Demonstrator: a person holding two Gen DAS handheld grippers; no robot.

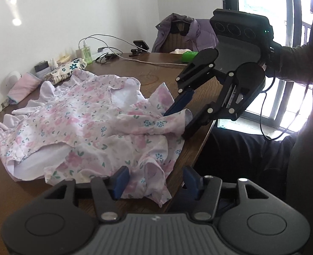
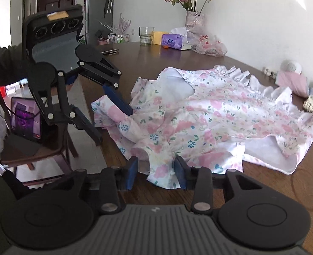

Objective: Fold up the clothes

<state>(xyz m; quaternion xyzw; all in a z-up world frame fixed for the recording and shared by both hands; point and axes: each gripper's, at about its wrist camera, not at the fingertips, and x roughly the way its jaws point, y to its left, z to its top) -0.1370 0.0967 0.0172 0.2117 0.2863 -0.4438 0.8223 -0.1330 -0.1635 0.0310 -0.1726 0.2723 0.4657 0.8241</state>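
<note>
Floral dress [image 1: 75, 116] lies crumpled on the wooden table [image 1: 152, 72], bunched against the table's near edge.

Left gripper [image 1: 154, 180] sits at that edge, jaws apart, a fold of the dress hem loose between the blue pads [image 1: 121, 180], not pinched. In the right wrist view it [image 2: 114, 125] hangs over the dress corner, upper finger touching cloth.

Right gripper [image 2: 156, 170] also at the near edge, jaws apart with a flap of dress between them; pads [image 2: 181, 173] close to the cloth, no clear clamp.

Far side of the dress: glass [image 2: 146, 35], tissue pack [image 2: 173, 41], vase [image 2: 194, 20]. Purple jacket [image 1: 190, 34] hangs on a chair behind the table.
</note>
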